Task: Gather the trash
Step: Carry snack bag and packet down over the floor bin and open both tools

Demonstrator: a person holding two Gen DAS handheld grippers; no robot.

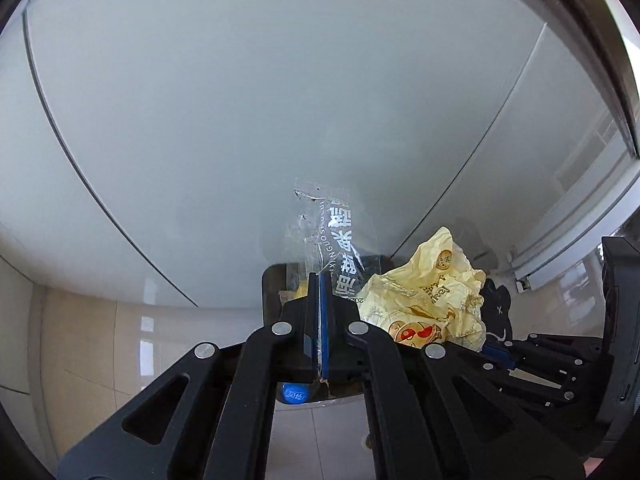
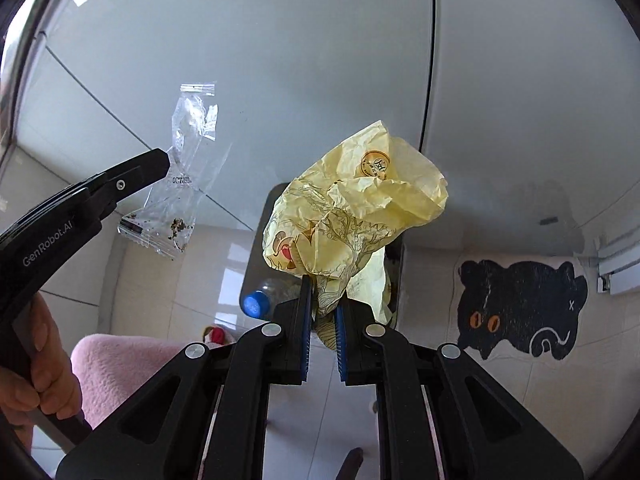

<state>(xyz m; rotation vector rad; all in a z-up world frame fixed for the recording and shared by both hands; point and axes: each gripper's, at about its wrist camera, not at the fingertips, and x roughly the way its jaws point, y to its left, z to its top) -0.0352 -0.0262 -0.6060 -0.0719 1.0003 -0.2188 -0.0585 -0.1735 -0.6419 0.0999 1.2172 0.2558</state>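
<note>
I see the clear plastic wrapper with white print, long axis along the fingers, clamped in my left gripper | crumpled yellow printed paper wrapper pinched in my right gripper | both held above the dark open bin | blue-capped plastic bottle inside

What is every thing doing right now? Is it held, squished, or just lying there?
Left gripper: shut on clear wrapper.
Clear wrapper: held up, crumbs inside.
Right gripper: shut on yellow paper.
Yellow paper: crumpled, held up.
Bottle: capped, in bin.
Bin: open.
Cat mat: flat on floor.
</note>
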